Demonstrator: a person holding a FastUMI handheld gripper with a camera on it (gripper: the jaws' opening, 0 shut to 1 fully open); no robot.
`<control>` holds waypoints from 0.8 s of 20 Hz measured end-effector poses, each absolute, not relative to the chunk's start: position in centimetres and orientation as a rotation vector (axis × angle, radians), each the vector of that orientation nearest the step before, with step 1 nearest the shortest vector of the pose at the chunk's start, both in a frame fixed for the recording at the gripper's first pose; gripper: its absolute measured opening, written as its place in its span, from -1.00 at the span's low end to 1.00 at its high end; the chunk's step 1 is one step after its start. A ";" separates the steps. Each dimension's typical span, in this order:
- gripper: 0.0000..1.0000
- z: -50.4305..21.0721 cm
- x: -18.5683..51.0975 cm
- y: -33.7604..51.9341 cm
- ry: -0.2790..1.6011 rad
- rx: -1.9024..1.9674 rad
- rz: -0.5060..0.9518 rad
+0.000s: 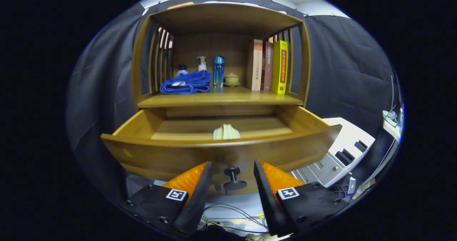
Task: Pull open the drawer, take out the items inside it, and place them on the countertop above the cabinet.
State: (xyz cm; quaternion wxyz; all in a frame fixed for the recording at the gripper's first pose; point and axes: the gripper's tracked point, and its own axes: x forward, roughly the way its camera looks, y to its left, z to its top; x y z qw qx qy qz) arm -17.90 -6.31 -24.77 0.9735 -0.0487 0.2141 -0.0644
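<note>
The wooden drawer of the cabinet stands pulled out toward me. A pale folded cloth item lies inside it, against the front panel near the middle. The drawer's dark round knob sticks out of the front panel, between my two fingers but touched by neither. My gripper is open, its fingers wide apart on either side of the knob, just below the drawer front. The countertop above the drawer carries a folded blue towel.
On the countertop stand a white pump bottle, a blue tumbler, a small lidded cup and three upright books. A white unit sits low to the right. Cables lie on the floor under the fingers.
</note>
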 end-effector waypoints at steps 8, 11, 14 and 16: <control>0.94 -20.1 -16.1 -3.7 0.382 -0.018 -0.073; 0.94 -19.1 -14.1 -4.2 0.378 -0.038 -0.073; 0.95 -18.9 -11.5 -4.5 0.403 -0.054 -0.072; 0.95 -19.5 -9.9 -4.7 0.434 -0.068 -0.066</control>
